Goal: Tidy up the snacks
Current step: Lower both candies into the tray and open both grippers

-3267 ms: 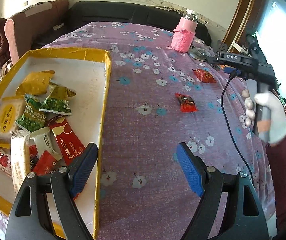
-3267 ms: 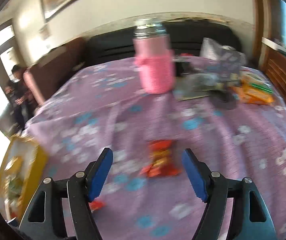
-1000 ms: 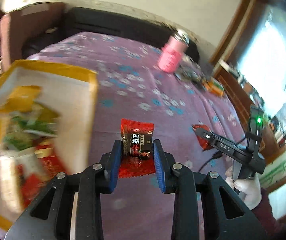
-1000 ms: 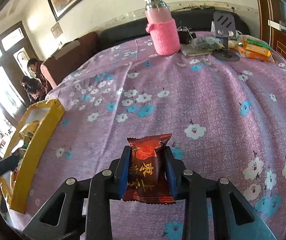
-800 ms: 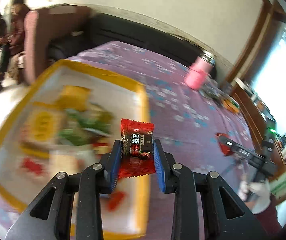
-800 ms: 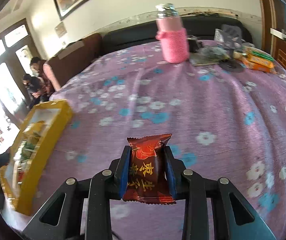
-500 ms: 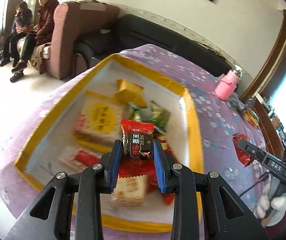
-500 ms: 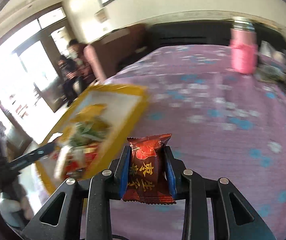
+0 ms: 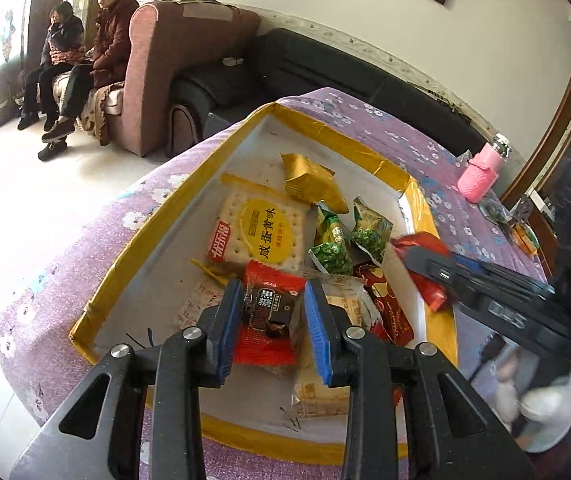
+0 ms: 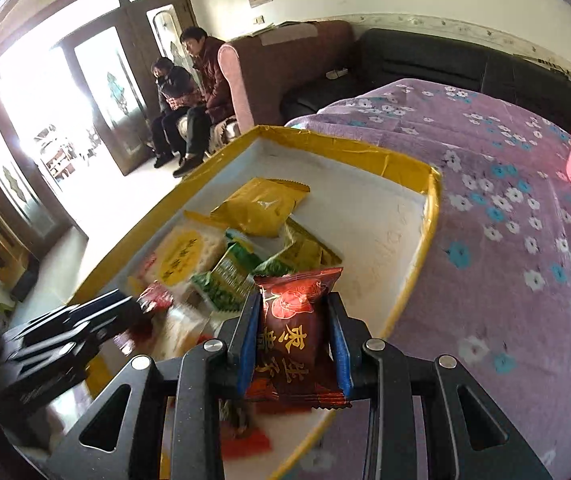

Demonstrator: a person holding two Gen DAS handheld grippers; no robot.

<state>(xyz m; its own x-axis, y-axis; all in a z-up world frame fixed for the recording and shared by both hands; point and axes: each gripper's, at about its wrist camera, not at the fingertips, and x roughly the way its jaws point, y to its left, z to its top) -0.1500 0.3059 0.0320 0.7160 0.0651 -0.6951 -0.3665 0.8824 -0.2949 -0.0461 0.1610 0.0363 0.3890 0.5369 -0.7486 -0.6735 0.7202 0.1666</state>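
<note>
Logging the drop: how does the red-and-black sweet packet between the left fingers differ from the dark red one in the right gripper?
The bright red sweet packet with a black label looks flat and sits tilted between the fingers of the left gripper, whose jaws have just been opening. The dark red sweet packet with gold characters is plumper, upright and clamped in the right gripper. Both are single wrapped sweets at the yellow-rimmed tray.

Both wrist views close above the shared tray (image 9: 317,128), angled down
</note>
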